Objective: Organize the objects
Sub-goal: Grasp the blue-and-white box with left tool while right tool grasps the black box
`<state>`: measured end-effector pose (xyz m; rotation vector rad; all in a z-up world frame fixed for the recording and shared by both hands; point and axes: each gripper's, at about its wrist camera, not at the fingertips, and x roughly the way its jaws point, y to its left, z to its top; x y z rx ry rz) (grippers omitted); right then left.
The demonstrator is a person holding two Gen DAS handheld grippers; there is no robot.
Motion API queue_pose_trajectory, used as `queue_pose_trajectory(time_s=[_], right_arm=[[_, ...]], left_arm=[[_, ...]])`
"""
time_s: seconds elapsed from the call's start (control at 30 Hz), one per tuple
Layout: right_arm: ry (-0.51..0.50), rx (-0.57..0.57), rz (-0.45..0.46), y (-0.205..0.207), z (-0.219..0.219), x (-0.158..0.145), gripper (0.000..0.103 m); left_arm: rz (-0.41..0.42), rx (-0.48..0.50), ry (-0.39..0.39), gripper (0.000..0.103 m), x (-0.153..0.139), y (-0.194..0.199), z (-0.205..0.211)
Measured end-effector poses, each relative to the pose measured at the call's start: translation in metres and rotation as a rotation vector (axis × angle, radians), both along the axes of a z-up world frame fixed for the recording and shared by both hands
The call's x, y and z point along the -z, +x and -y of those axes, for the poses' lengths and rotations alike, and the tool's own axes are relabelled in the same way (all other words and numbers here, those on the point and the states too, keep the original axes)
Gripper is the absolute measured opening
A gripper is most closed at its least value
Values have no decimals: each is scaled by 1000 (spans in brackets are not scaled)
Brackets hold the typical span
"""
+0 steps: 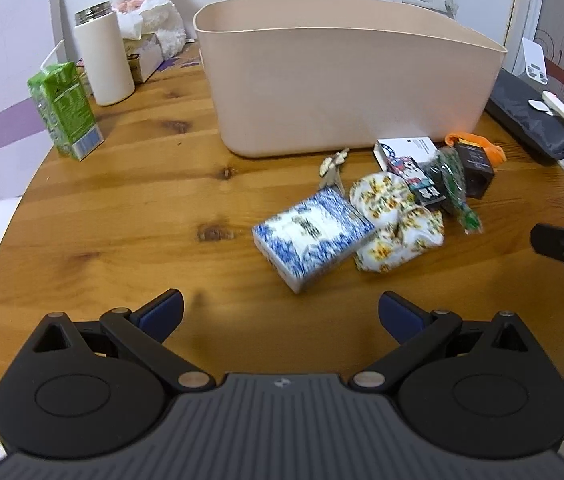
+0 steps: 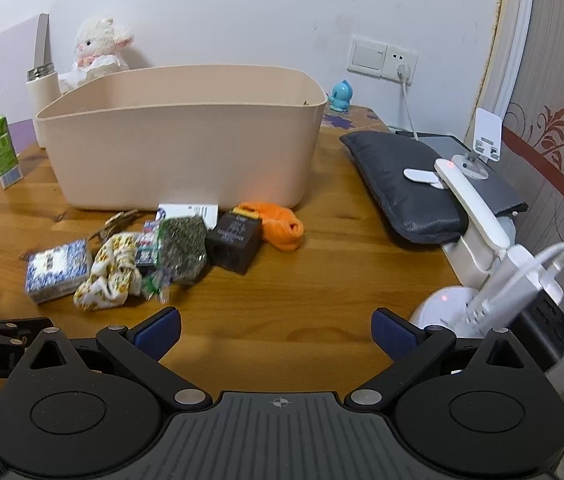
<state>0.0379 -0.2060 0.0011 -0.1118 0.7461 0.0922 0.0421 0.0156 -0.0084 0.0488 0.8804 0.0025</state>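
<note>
A beige plastic bin (image 1: 345, 92) (image 2: 186, 152) stands on the round wooden table (image 1: 122, 220) (image 2: 321, 280). In front of it lies a pile: a blue-white tissue pack (image 1: 309, 236) (image 2: 58, 270), a floral cloth (image 1: 397, 224) (image 2: 112, 276), a green packet (image 1: 455, 184) (image 2: 182, 252), a black box (image 1: 475, 166) (image 2: 236, 242), an orange sock (image 1: 477, 142) (image 2: 282, 226), a white card box (image 1: 405, 152) (image 2: 190, 212) and keys (image 1: 331, 168) (image 2: 112, 224). My left gripper (image 1: 280, 314) is open and empty, near the tissue pack. My right gripper (image 2: 276, 330) is open and empty, right of the pile.
A green juice carton (image 1: 66, 110) (image 2: 0, 152), a white flask (image 1: 102, 56) (image 2: 42, 80) and a plush lamb (image 1: 150, 4) (image 2: 100, 46) stand at the back left. A dark cushion (image 2: 405, 184) (image 1: 529, 116), a white lamp (image 2: 473, 208) and cables crowd the right edge.
</note>
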Motion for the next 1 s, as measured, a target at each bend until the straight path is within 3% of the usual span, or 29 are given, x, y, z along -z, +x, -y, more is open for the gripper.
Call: queue_pose_trajectory(time_s=[0.23, 0.5, 0.73, 0.83, 0.93, 1.0], right_arm=[[34, 0, 21, 28, 0, 2, 97], [6, -5, -40, 64, -14, 26, 88], [4, -38, -52, 83, -35, 35, 87], [11, -42, -51, 85, -39, 38, 76], [49, -45, -58, 83, -38, 41, 59], [60, -43, -55, 80, -38, 41, 50]], left_arm=[[-25, 32, -24, 103, 9, 27, -3], [-21, 75, -35, 103, 17, 51, -12], [-9, 114, -39, 103, 18, 68, -18], [4, 120, -35, 101, 18, 66, -19], [28, 124, -38, 82, 14, 62, -21], [33, 120, -41, 61, 11, 61, -23]])
